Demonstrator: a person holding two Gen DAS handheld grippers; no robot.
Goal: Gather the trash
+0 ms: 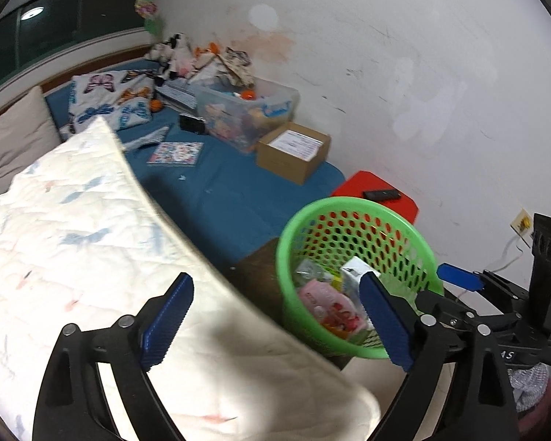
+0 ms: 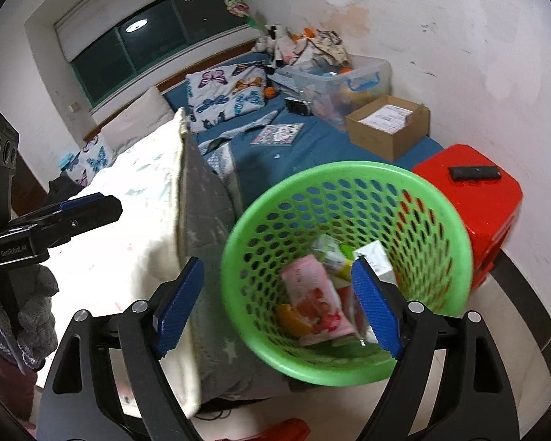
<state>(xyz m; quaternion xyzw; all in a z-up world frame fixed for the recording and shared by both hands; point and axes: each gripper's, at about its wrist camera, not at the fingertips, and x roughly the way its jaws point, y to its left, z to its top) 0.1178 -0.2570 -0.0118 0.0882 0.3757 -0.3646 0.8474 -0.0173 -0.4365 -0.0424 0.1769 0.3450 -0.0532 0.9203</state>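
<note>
Both claws wide and empty, right claw [image 2: 277, 305] over green basket [image 2: 349, 172] of wrappers [image 2: 312, 294], left claw [image 1: 275, 323] above quilt [image 1: 73, 239] at bed edge, red stool [image 2: 470, 198] top clearer in right view

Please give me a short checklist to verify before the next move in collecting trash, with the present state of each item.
1. Left tongs open and holding nothing: ok.
2. Right tongs open and holding nothing: ok.
3. Green basket stands with its mouth open and reachable, trash such as the pink packet already inside: ok.
4. Room left in the basket: ok, the trash covers only the bottom.
5. Next piece of trash chosen: cannot tell. The booklet and small scraps lie on the blue bed, but whether they are trash is unclear.
6. Path clear: not ok, the folded quilt lies close below the left tongs.
</note>
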